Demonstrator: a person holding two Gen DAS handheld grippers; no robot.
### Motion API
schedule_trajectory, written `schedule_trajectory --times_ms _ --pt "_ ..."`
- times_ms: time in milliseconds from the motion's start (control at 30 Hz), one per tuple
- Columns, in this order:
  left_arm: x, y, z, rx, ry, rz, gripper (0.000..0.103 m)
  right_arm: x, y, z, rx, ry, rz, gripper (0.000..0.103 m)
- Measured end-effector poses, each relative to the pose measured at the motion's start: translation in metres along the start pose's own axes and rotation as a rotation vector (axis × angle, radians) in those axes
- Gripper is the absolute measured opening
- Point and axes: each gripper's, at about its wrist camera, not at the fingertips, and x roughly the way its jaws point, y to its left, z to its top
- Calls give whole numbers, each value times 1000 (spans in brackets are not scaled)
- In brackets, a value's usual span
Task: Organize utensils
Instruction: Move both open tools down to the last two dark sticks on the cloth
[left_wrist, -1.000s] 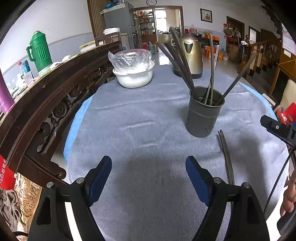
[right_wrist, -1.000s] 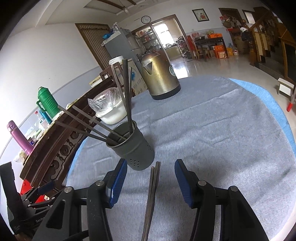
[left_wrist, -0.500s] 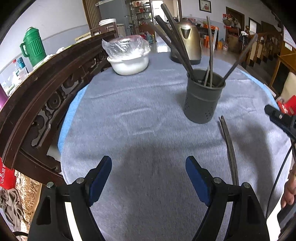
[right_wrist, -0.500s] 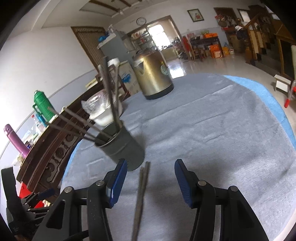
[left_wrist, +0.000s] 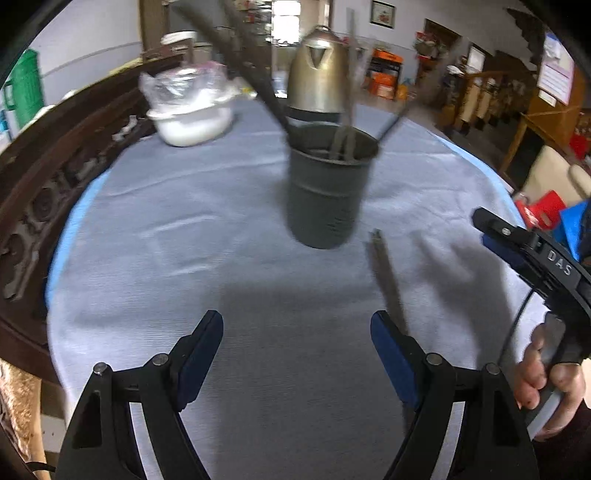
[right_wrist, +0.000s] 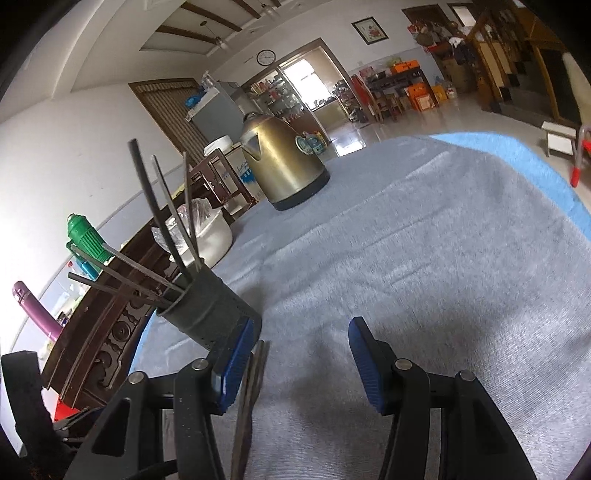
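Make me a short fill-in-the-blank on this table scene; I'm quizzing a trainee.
1. The loose chopsticks lie on the ____ cloth.
2. The holder stands ____.
3. The right gripper has ____ between its pads.
4. The bowl is covered with ____.

Missing words: grey; upright; nothing; plastic

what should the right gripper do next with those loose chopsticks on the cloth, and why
Probably slide the right gripper a little left and lower, then close. The loose chopsticks lie flat on the cloth beside the holder, right next to its left finger rather than centred, and its jaws are open and empty.
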Motion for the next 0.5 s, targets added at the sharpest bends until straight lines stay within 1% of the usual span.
schedule_trajectory --times_ms 100,167,333,500 --pt "10 -14 -4 30 24 -30 83 0 -5 -1 -1 5 -3 57" --pt "15 -21 -6 46 33 -36 83 -1 -8 -1 7 4 0 57" --pt "26 -30 -8 76 55 -31 83 -4 -15 -2 28 8 0 58" --pt "36 -31 -8 68 91 -35 82 -9 -13 1 28 4 -2 58"
